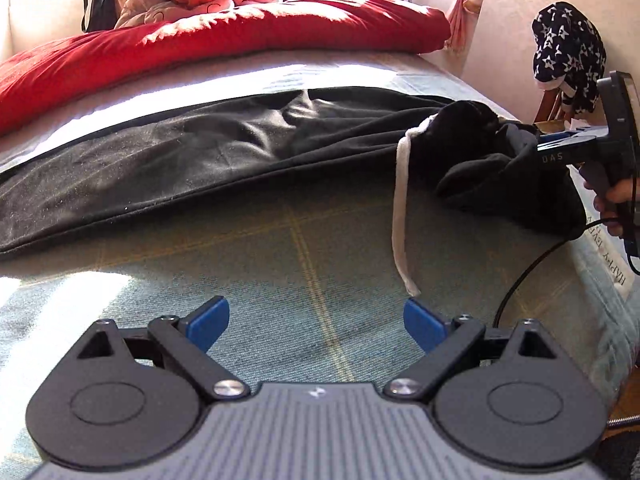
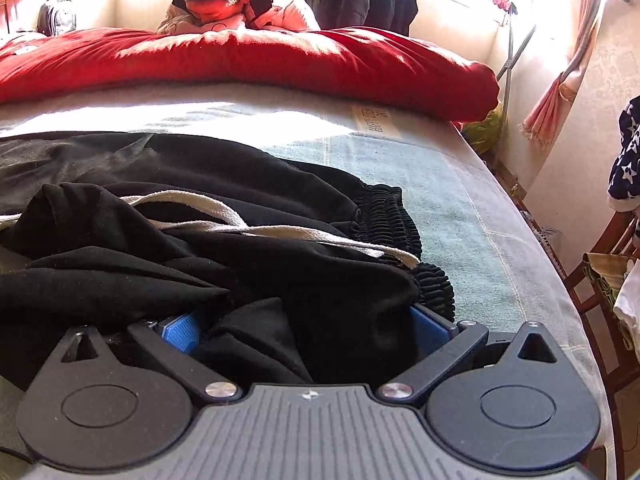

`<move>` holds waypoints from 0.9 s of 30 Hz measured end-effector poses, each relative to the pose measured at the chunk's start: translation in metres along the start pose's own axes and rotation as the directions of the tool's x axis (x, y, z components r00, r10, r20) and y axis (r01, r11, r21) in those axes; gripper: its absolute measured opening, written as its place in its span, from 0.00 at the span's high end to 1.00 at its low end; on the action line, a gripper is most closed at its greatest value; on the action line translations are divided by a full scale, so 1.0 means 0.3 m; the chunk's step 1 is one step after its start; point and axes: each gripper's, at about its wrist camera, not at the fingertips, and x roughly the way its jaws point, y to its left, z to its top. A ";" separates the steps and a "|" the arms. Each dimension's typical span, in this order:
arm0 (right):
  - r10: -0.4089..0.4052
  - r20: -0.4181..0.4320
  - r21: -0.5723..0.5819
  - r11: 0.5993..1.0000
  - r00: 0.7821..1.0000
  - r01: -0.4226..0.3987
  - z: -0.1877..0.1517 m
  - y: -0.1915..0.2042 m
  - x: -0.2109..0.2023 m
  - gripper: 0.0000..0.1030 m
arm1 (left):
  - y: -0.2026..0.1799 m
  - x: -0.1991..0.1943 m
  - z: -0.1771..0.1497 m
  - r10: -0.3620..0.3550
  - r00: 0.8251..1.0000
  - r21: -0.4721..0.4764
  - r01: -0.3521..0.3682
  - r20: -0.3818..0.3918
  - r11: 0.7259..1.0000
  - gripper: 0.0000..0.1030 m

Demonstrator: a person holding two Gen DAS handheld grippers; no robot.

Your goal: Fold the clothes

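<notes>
The long black cotton trousers (image 1: pixel 192 160) lie stretched across the pale green checked mattress (image 1: pixel 304 264), their bunched elastic waistband (image 2: pixel 400 224) at the right end. The risk, I judge: the loose cream drawstring (image 1: pixel 401 208) snags or gets folded in crooked — it trails free. The right gripper (image 2: pixel 304 332) has its jaws spread wide around waist cloth, not clamped. The left gripper (image 1: pixel 316 320) hangs wide apart, empty, above bare mattress.

The left tool (image 1: pixel 316 322) hangs over the bed (image 1: pixel 280 264), blue pads wide apart with nothing between them. Beyond it lie black trousers (image 1: pixel 200 152), their white cord (image 1: pixel 401 216) trailing toward the tool. The right tool (image 1: pixel 538 142) meets the bunched waistband; its pads are hidden. A red quilt (image 1: pixel 200 48) lies behind the trousers.
</notes>
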 end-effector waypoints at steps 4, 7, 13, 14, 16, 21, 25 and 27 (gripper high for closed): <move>0.000 0.012 0.018 1.000 1.000 0.000 -0.009 -0.002 -0.026 0.00 | -0.045 0.017 0.040 -0.085 0.993 0.072 0.079 0.082 0.994 0.19; -0.008 0.010 0.046 0.999 1.000 0.007 -0.020 -0.002 -0.051 0.00 | -0.100 0.057 0.071 -0.163 0.982 0.164 0.146 0.094 0.976 0.31; -0.022 0.014 0.087 0.996 1.000 0.021 -0.065 0.008 -0.149 0.00 | -0.259 0.141 0.073 -0.230 0.969 0.450 0.164 0.095 0.878 0.31; -0.024 0.013 0.096 0.995 1.000 0.023 -0.076 0.009 -0.167 0.00 | -0.278 0.160 0.067 -0.238 0.967 0.486 0.167 0.088 0.858 0.36; -0.029 0.009 0.112 0.993 1.000 0.028 -0.104 0.014 -0.208 0.00 | -0.303 0.187 0.061 -0.248 0.967 0.522 0.177 0.068 0.834 0.54; -0.061 0.002 0.123 0.991 0.998 0.060 -0.177 0.041 -0.311 0.00 | -0.281 0.151 0.061 -0.315 0.946 0.489 0.238 0.081 0.839 0.81; -0.088 0.000 0.129 0.988 0.996 0.087 -0.206 0.067 -0.370 0.00 | -0.216 0.075 0.082 -0.342 0.930 0.446 0.252 0.133 0.859 0.88; -0.097 0.006 0.140 0.986 0.995 0.095 -0.213 0.079 -0.395 0.00 | -0.183 0.038 0.092 -0.358 0.920 0.425 0.263 0.159 0.866 0.91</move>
